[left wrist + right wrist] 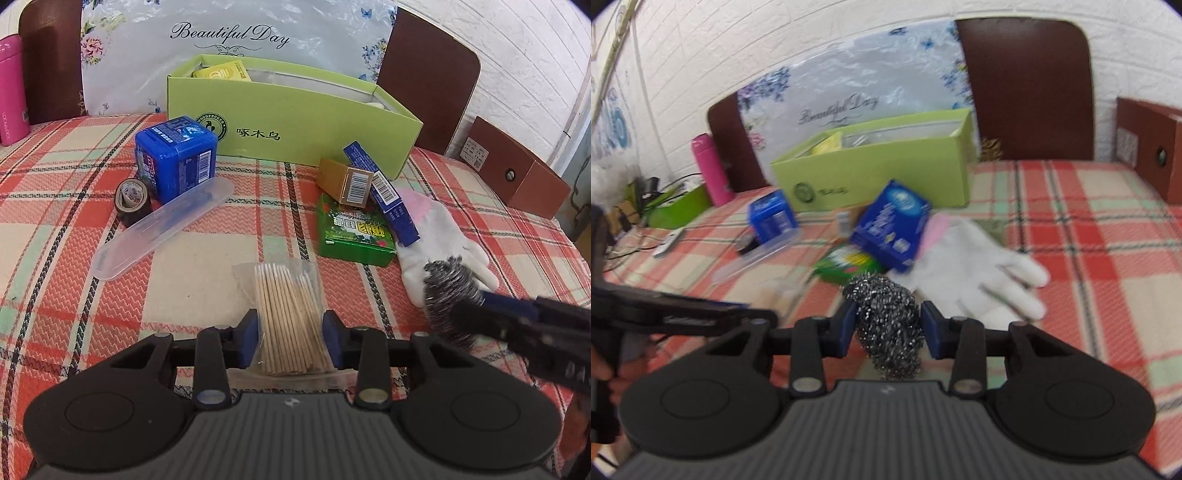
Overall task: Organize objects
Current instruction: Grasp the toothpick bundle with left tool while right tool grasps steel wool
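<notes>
A clear bag of cotton swabs (pixel 286 310) lies on the plaid tablecloth (pixel 55 229), and my left gripper (pixel 290 334) is shut on its near end, blue pads pressing both sides. My right gripper (pixel 888 325) is shut on a steel wool scourer (pixel 886 325), held just above a white glove (pixel 979 266). In the left wrist view the scourer (pixel 448 295) shows at the right, over the glove (pixel 439 243). An open green box (pixel 295 122) stands at the back of the table with a yellow packet inside.
On the cloth lie a blue cube tin (pixel 173 158), a dark tape roll (pixel 131 201), a clear plastic case (pixel 162 225), a gold box (pixel 345 181), a flat blue box (pixel 391 195) and a green packet (pixel 351 229). A pink bottle (pixel 13 88) stands far left, a brown box (pixel 517 170) far right.
</notes>
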